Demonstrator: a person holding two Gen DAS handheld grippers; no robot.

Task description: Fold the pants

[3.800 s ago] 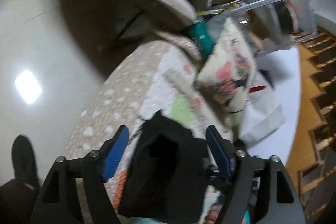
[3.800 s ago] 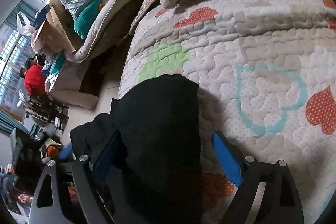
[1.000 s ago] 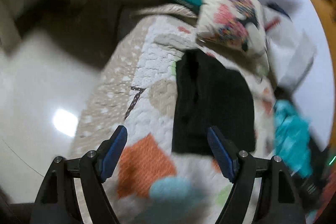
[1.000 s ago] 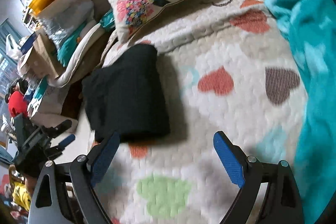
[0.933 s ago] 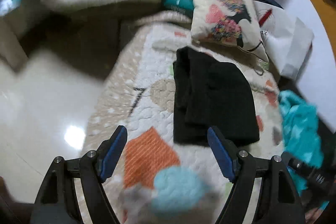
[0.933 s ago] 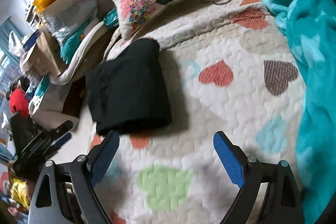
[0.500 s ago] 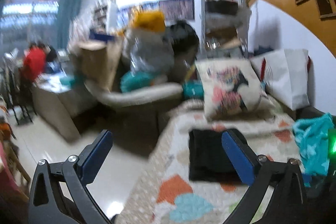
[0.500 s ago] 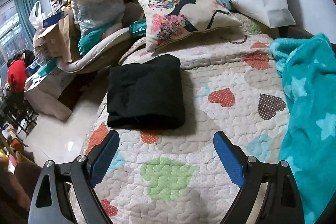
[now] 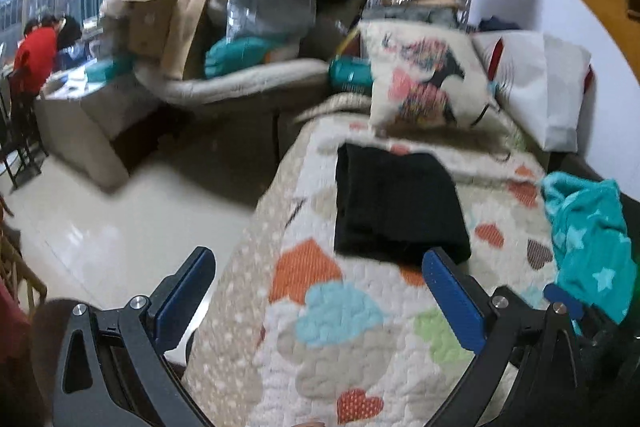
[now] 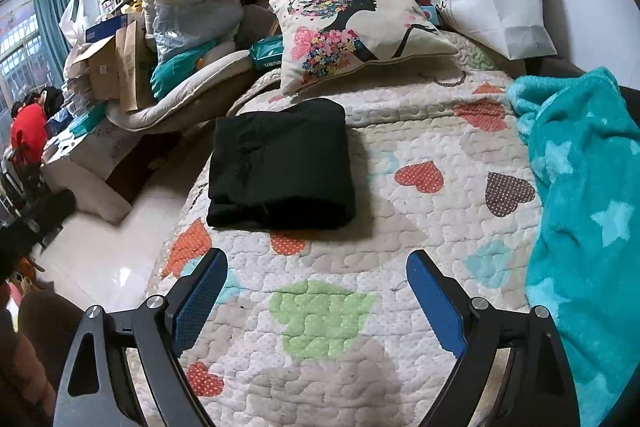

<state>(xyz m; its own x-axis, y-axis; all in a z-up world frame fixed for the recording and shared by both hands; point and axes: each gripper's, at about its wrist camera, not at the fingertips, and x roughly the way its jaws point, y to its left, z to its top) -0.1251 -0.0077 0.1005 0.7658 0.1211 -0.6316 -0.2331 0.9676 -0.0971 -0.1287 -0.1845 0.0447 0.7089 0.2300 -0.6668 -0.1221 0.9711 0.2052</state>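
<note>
Step in hand: judging by the compact black bundle, the folding looks finished and what remains is to leave it tidy; both tools hang back from it, empty.

How to do it well: the person would do best to check the bundle's near edge, where the layers show as a stacked lip, and press any loose flap flat rather than lift the whole bundle, since lifting would likely spill the folds.

Pants (image 10: 280, 163): a folded black rectangle lying on the quilted bed cover (image 10: 420, 227), close to the bed's left edge, with its far end just short of the printed cushion (image 10: 352, 27).

Right hand-held gripper (image 10: 316, 275): released, jaws spread wide with nothing between them; the pants lie ahead of it and slightly to its left, apart from both fingertips, with bare quilt between.

Left hand-held gripper (image 9: 316, 275): also released and empty; the pants (image 9: 396, 207) sit ahead and toward its right finger, whose tip overlaps the bundle's near corner in this view. The picture is blurred, so whether that finger touches the cloth or merely hovers in front of it is uncertain; hovering seems likelier.

Nearby: a teal fleece blanket (image 10: 584, 207) lies to the right of the right hand-held gripper, well apart from the pants.

Risk: a careless nudge from the left side could push the bundle off the bed's edge toward the floor.
</note>
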